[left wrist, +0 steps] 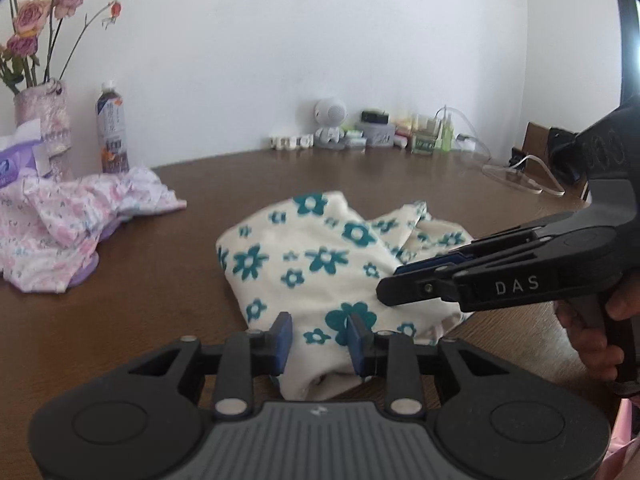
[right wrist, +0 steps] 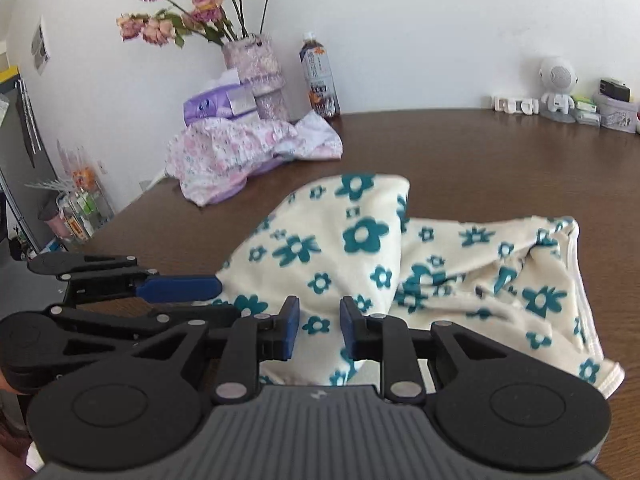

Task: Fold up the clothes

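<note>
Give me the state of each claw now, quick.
Left claw: open, pads apart over the near edge of the cream fleece garment with teal flowers, not gripping.
Right claw: open, above the same garment.

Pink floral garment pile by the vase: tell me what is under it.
A purple cloth edge peeks out beneath the pink floral garment pile, which rests on the brown wooden table. How far the purple cloth extends underneath, and anything else there, is covered.
</note>
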Demonstrator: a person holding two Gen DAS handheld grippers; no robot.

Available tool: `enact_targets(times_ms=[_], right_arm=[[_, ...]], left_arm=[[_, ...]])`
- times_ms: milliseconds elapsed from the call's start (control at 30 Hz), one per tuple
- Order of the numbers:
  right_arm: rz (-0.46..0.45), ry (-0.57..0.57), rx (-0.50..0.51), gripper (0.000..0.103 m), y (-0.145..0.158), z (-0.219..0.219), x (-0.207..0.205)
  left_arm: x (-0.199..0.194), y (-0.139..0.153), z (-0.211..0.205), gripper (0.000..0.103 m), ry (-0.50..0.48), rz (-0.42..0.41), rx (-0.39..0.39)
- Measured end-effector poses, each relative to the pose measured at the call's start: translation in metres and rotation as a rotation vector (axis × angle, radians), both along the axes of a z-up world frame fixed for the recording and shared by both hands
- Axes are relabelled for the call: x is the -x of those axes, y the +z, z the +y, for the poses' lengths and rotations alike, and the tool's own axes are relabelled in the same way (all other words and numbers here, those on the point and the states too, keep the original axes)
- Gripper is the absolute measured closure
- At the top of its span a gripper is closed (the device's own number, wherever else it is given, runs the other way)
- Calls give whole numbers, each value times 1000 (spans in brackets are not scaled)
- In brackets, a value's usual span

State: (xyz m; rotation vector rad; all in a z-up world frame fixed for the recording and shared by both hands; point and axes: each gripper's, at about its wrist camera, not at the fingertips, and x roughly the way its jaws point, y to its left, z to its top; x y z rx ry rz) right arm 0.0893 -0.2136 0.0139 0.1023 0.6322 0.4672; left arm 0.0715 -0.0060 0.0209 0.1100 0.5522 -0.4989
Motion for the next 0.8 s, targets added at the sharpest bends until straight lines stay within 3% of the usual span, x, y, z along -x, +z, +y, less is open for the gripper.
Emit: enact_targets(times_ms=[67, 167, 233, 333, 500, 700, 800], right_arm=[[-28, -9, -13, 80, 12, -5, -4], [-52, -36, -3, 80, 24, -5, -31], [-36, -53, 0, 80, 25, -3, -55], [25, -75, -6, 80, 15, 0, -86], [138, -90, -52, 83, -13, -1, -109], [67, -75, -67, 81, 0, -7, -82], [1, -59, -71, 79, 13, -14, -52]], left_arm=[[-4, 14, 3, 66, 1, -38, 9], [-29, 30, 0, 65, 17, -67, -1], [-56, 34, -1, 68, 28, -25, 25], [-93, 26, -3, 88, 43, 52, 39], [-118, -3, -2, 88, 87, 133, 45], [-111, -2, 2, 82, 102, 116, 75], [-84, 10, 18, 68, 82, 70, 149]])
